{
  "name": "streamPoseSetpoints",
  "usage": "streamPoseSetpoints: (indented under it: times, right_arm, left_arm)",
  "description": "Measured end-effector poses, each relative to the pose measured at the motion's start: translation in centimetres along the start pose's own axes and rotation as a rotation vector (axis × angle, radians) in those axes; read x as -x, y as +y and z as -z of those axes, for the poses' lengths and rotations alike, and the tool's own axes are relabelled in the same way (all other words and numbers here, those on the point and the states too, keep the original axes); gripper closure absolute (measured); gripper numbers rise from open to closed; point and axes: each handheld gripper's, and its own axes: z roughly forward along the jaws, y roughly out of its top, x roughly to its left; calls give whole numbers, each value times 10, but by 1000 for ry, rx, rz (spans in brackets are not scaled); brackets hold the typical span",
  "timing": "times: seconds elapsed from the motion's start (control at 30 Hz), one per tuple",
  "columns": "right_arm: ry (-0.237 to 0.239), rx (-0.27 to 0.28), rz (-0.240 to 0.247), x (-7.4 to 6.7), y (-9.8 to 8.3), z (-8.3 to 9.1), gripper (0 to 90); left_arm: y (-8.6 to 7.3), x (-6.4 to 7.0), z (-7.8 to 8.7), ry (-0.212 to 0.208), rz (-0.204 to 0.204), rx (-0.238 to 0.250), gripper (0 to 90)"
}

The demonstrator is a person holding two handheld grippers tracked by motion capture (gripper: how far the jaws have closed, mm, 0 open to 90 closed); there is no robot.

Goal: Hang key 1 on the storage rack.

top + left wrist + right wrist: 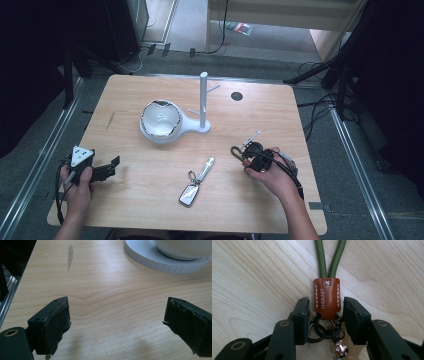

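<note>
A keychain lies on the wooden table: a brown leather tab (327, 296) on a green cord loop (332, 260), with dark rings (322, 331) below the tab. My right gripper (325, 307) straddles the tab, its jaws narrow, with a thin gap on each side; the rings sit against the inner faces. From above, the right gripper (246, 151) is at the table's right with the cord loop (234, 151) poking out to its left. My left gripper (114, 167) rests at the left edge, open wide over bare wood (116, 322).
A white bowl (160, 120) sits on a white stand base (196, 127) with an upright post (203, 97) at mid-table. A silver key fob (189, 195) with a metal piece (206, 167) lies near the front. A dark round hole (236, 96) marks the far side.
</note>
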Motion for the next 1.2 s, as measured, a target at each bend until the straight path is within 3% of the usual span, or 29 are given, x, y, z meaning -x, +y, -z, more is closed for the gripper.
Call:
streamPoseSetpoints:
  times: [0.4, 0.63, 0.77, 0.97, 1.07, 1.2]
  right_arm:
    - [14, 6, -38, 5, 3, -2, 544]
    - [82, 25, -87, 13, -1, -3, 585]
    - [81, 31, -84, 13, -2, -2, 673]
    - [69, 35, -69, 9, -3, -1, 700]
    - [87, 66, -72, 9, -5, 0, 705]
    - [66, 110, -80, 9, -6, 3, 707]
  left_arm:
    - [0, 0, 0, -1, 0, 0, 69]
    - [0, 0, 0, -1, -1, 0, 69]
    - [0, 0, 0, -1, -2, -2, 69]
    - [0, 0, 0, -1, -2, -2, 69]
    - [0, 0, 0, -2, -3, -2, 69]
    - [0, 0, 0, -1, -3, -1, 69]
